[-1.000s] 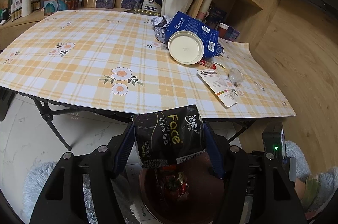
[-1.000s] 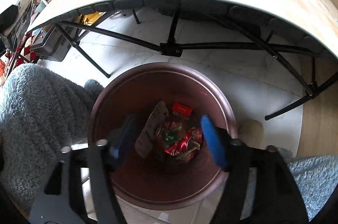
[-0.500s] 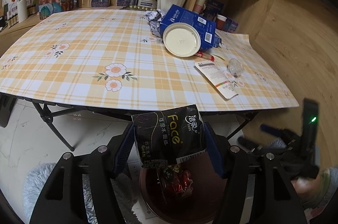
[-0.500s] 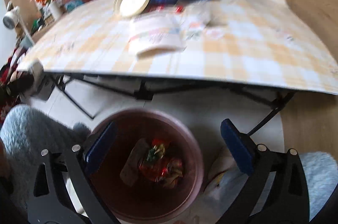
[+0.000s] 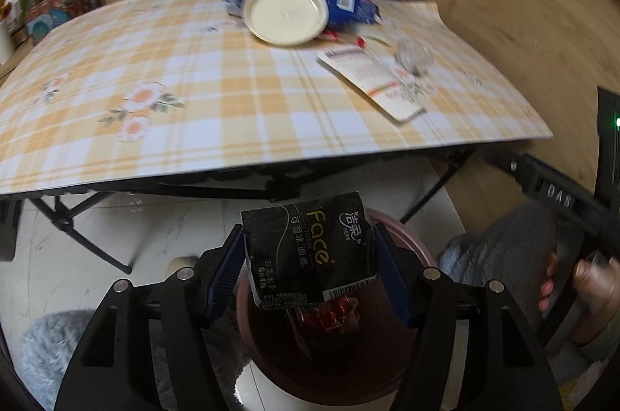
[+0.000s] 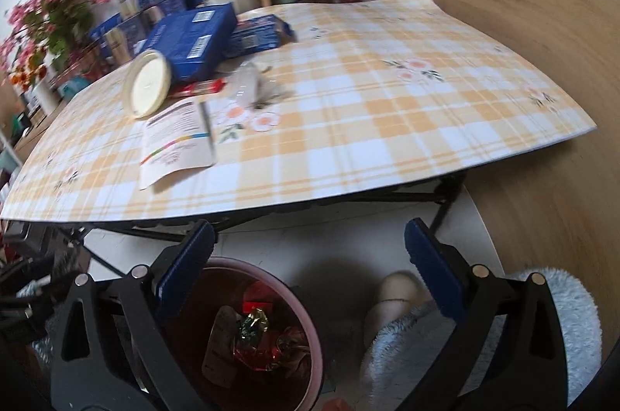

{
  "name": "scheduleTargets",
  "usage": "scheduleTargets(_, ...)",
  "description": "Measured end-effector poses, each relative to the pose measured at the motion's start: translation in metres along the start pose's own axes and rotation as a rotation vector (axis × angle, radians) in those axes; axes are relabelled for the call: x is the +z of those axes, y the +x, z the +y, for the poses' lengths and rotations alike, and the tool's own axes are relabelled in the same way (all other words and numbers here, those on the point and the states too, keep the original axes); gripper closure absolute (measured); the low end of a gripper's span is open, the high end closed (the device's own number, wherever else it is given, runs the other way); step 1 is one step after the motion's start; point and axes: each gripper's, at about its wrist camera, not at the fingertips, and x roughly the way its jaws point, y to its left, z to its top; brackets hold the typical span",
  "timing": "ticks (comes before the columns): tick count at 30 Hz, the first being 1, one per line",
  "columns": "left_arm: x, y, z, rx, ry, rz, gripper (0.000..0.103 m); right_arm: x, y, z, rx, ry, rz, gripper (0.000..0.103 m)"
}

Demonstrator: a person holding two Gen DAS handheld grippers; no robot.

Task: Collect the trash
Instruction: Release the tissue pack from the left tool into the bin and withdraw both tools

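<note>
The left gripper [image 5: 310,269] pinched a black tissue packet [image 5: 310,252] above the red bin [image 5: 410,248], which held wrappers. The right gripper [image 6: 310,267] hung spread wide and empty near the table [image 6: 387,124].

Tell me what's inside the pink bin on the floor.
In the bin: crumpled red wrappers, a gold and green foil wrapper, a small red packet and a flat brown piece. The pile hides whatever lies beneath.
</note>
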Motion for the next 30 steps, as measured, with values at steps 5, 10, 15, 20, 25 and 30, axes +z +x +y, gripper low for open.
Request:
scheduleTargets(5, -0.002, 0.011, -0.015, -0.043, 0.058, 0.029, 0.028, -0.001, -0.004, -0.003, -0.001, 0.012, -0.013, 0.006)
scheduleTargets(10, -0.001, 0.005, -0.016, -0.030, 0.050, -0.003, 0.013, -0.002, -0.004, -0.002, 0.011, 0.002, -0.010, 0.006)
scheduleTargets(15, 0.003, -0.002, 0.006, -0.005, -0.062, -0.039, 0.012, -0.003, -0.007, 0.000, 0.015, -0.012, -0.031, 0.006)
scheduleTargets(20, 0.004, -0.009, 0.028, 0.010, -0.173, -0.072, 0.012, -0.002, -0.010, 0.003, 0.036, -0.020, -0.050, 0.006)
scheduleTargets(25, 0.004, -0.012, 0.035, 0.009, -0.214, -0.086, 0.012, -0.002, -0.011, 0.006, 0.047, -0.032, -0.060, 0.006)
scheduleTargets(30, 0.003, -0.011, 0.035, 0.010, -0.217, -0.082, 0.012, -0.002, -0.009, 0.008, 0.060, -0.037, -0.052, 0.006)
